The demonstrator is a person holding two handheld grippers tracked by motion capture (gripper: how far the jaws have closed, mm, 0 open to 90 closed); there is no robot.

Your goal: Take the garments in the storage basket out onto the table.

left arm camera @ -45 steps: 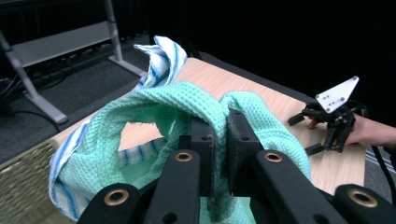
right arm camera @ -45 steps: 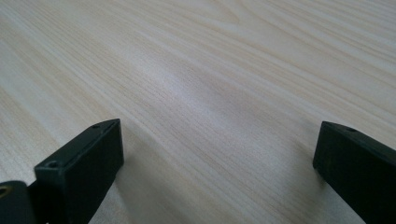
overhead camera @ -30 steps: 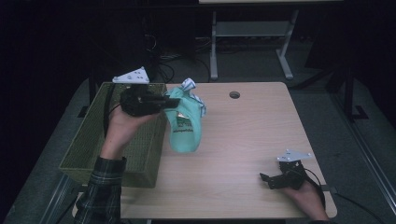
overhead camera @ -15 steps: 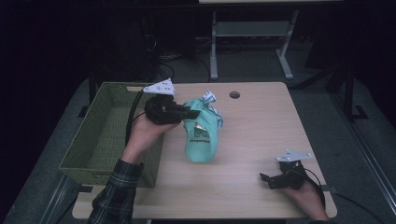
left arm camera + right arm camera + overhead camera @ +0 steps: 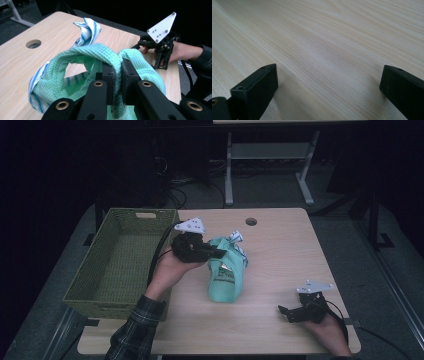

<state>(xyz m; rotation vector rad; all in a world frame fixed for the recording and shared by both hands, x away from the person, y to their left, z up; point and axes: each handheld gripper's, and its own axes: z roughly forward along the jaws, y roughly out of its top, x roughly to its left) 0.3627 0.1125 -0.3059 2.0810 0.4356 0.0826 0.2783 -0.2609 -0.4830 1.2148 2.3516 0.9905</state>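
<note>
left hand-held gripper [image 5: 117,75]: clamped on green towel [image 5: 226,275] | change: carried right from basket [image 5: 120,265], lowered onto worktop [image 5: 280,255] | right hand-held gripper [image 5: 327,85]: open, idle | next: release

A light wooden table [image 5: 280,255] with a round hole [image 5: 251,221] near its far edge is seen — a green woven basket [image 5: 120,265] is set along its left side, a mint-green towel [image 5: 227,275] rests mid-table.

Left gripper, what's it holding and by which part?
The left gripper pinches the green towel by a bunched fold near its top edge.
</note>
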